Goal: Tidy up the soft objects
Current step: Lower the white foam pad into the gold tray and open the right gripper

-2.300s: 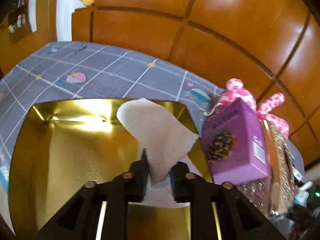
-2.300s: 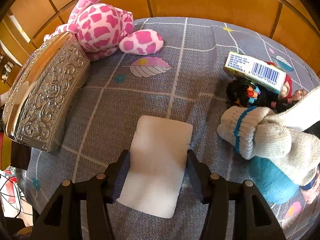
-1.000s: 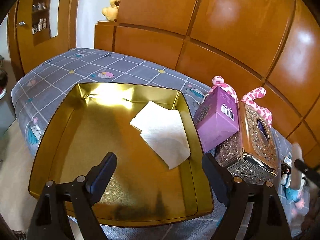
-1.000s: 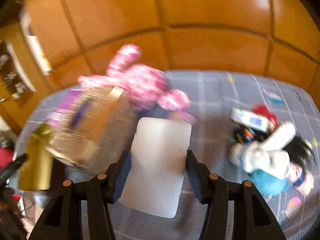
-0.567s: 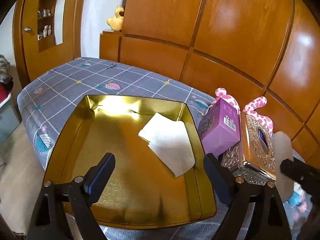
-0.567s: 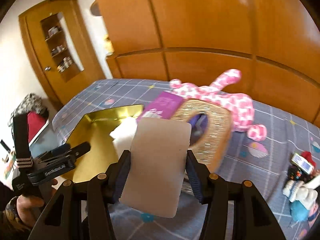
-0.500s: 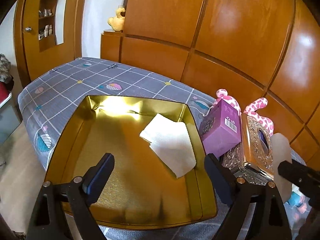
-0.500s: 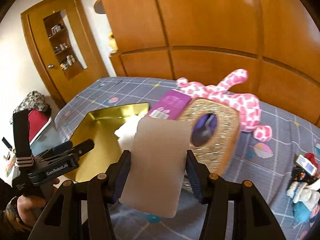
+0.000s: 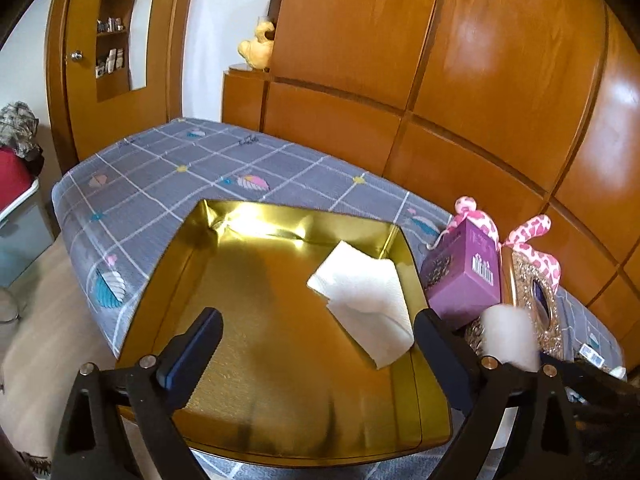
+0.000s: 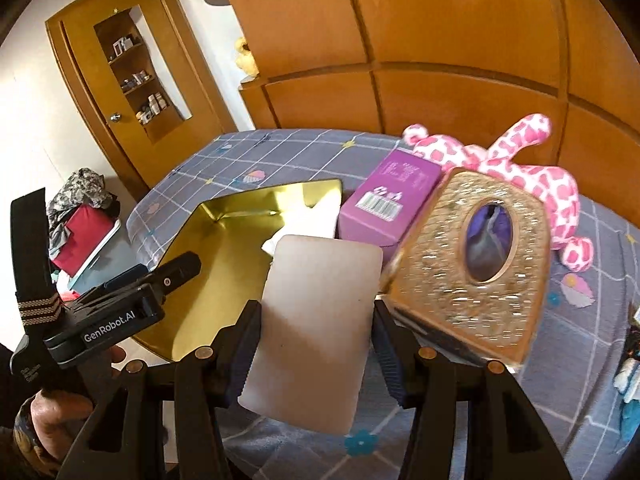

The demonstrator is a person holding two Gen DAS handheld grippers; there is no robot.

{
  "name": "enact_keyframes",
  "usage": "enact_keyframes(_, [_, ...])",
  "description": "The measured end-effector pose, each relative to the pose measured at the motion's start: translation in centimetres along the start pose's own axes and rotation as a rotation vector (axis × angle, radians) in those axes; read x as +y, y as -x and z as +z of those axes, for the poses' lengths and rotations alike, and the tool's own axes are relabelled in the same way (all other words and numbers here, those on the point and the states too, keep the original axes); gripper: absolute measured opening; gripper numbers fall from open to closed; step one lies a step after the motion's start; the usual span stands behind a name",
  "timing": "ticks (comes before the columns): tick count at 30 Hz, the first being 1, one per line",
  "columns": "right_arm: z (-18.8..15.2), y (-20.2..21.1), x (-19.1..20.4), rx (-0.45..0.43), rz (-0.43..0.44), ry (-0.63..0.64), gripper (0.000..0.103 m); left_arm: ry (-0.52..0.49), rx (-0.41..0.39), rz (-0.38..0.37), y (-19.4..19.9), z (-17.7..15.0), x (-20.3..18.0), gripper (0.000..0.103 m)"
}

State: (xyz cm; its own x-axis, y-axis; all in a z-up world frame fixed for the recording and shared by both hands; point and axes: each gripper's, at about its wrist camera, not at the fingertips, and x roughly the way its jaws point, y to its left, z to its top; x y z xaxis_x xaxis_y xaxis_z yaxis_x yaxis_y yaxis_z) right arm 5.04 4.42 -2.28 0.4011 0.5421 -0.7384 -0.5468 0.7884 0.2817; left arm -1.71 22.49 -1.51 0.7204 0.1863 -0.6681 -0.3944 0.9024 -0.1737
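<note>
A gold tray (image 9: 168, 264) (image 10: 240, 204) lies on the grey checked bed cover, with a white folded tissue (image 9: 364, 300) (image 10: 316, 216) in its right half. My left gripper (image 9: 316, 344) (image 10: 160, 272) hangs above the tray's near side, its jaws opening, nothing between them. My right gripper (image 10: 316, 324) is shut on a flat white sponge pad (image 10: 316, 324) (image 9: 508, 336), held in the air to the right of the tray, near the ornate box.
A purple carton (image 9: 464, 280) (image 10: 392, 196) and an ornate metal tissue box (image 10: 472, 264) (image 9: 532, 300) stand right of the tray. A pink spotted plush (image 10: 532, 168) lies behind them. Wooden wall panels rise at the back. More toys (image 10: 630, 376) lie at the far right.
My right gripper has carried the white pad from the far right side leftward to the tray's edge. The left gripper drew back slightly from the tray and spread wider.
</note>
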Motion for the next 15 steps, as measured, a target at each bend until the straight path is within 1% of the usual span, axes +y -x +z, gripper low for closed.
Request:
enact_keyframes(3, [0.2,-1.5,0.6,0.028,0.019,0.008,0.055,-0.010,-0.039,0.021,1.1,0.5,0.2,0.099])
enact_keyframes(9, [1.1,-4.6,1.5,0.066,0.076,-0.020,0.057,-0.007,-0.101,0.052,2.4,1.6,1.0,0.101])
enact_keyframes(11, [1.3,-5.8,1.6,0.087,0.111,-0.038,0.059,-0.001,-0.099,0.051,2.4,1.7,1.3,0.101])
enact_keyframes(13, [1.2,-6.9,1.8,0.114,0.111,-0.050,0.062,0.007,-0.092,0.053,2.2,1.7,1.5,0.101])
enact_keyframes(15, [1.0,-7.4,1.9,0.129,0.105,-0.058,0.073,0.012,-0.080,0.053,1.9,1.7,1.7,0.101])
